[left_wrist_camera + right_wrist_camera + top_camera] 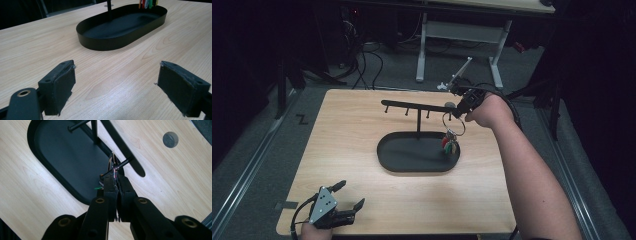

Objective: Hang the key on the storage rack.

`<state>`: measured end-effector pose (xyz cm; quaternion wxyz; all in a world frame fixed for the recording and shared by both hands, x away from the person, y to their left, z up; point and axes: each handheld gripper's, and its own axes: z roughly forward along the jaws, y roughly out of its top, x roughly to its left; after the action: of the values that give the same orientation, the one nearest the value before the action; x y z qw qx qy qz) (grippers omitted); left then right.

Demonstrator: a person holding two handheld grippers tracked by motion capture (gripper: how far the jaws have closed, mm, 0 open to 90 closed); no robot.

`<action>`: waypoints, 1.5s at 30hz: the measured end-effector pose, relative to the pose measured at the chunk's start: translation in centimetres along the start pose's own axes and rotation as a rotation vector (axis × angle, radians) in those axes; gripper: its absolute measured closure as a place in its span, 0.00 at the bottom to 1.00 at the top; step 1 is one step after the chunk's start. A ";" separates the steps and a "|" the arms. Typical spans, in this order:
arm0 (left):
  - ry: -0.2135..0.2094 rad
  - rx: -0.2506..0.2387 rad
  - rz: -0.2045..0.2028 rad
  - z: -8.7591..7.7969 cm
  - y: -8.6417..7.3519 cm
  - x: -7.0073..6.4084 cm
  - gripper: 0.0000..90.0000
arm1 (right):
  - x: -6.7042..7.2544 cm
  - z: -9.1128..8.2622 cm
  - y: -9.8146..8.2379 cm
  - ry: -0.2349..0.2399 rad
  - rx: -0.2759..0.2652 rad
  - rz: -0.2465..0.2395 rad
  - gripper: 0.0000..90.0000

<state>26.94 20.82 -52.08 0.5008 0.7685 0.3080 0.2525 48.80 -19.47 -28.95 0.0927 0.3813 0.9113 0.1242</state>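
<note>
A black key stand, a post with a horizontal bar (414, 106) of pegs, rises from an oval black tray (387, 150). My right gripper (460, 110) is shut on a metal key ring (454, 124) at the bar's right end, beside the last peg (120, 165). Red, yellow and green key tags (449, 145) dangle from the ring over the tray's right end. In the right gripper view the ring (113, 162) sticks out from between the closed pads. My left gripper (344, 195) rests open near the table's front left corner, its pads (60, 85) wide apart over bare wood.
The wooden table (347, 130) stands on a grey floor. A grey round cap (170, 139) is set in the tabletop beyond the stand. Another table's white legs (421, 50) and cables lie behind. The tray's rim (105, 43) sits ahead of the left gripper.
</note>
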 end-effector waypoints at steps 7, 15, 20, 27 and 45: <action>0.002 -0.002 -0.007 -0.1 -0.1 0.1 0.17 | -0.6 0.8 0.7 0.007 0.006 0.015 0.97; 0.000 -0.003 -0.001 0.0 0.0 0.1 0.17 | -0.7 1.4 1.1 0.016 0.022 0.021 0.97; -0.001 -0.004 -0.005 0.0 0.0 0.1 0.17 | -0.9 1.6 1.0 0.023 -0.003 0.027 0.97; -0.004 -0.002 -0.006 0.0 0.0 0.1 0.17 | -0.5 0.8 0.7 0.008 -0.035 0.052 0.87; -0.009 -0.001 -0.006 0.2 0.0 -0.1 0.17 | 1.6 1.8 -2.0 -0.011 -0.088 0.079 0.34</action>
<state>27.00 20.64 -52.11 0.5033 0.7685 0.3079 0.2477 46.81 -19.42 -31.34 0.1095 0.4131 0.8888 0.1654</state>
